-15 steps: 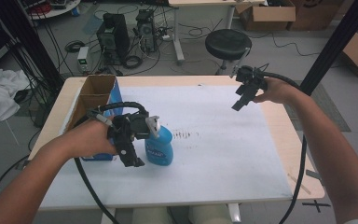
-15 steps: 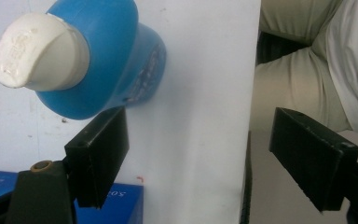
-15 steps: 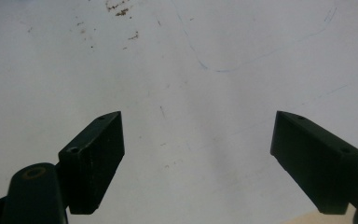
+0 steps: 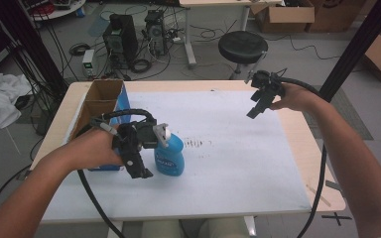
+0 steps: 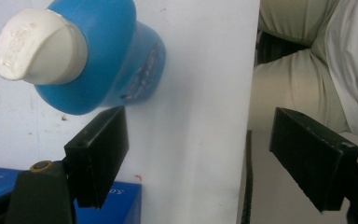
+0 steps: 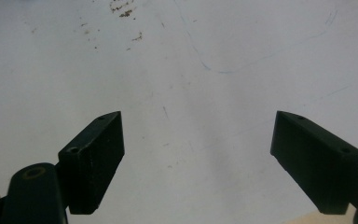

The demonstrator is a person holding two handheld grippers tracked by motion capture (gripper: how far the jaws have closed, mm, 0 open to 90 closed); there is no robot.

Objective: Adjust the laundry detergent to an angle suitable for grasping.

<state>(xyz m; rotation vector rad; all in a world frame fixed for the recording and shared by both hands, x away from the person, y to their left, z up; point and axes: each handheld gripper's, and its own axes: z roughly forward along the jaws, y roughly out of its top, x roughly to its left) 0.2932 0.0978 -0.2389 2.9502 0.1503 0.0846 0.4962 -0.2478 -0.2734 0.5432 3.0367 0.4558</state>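
Blue bottle (image 4: 170, 156) — white cap, upright

Bottle (image 4: 169, 155) upright on tabletop (image 4: 238, 163), just beside left gripper (image 4: 140, 168), outside its fingers (image 5: 98, 154), apart from them; open box (image 4: 99, 106) behind and left of those fingers, at tabletop's left edge; right gripper (image 4: 256, 110) well apart, over far right tabletop, bare surface under its fingers (image 6: 93, 158); stool (image 4: 242, 47) on floor beyond.
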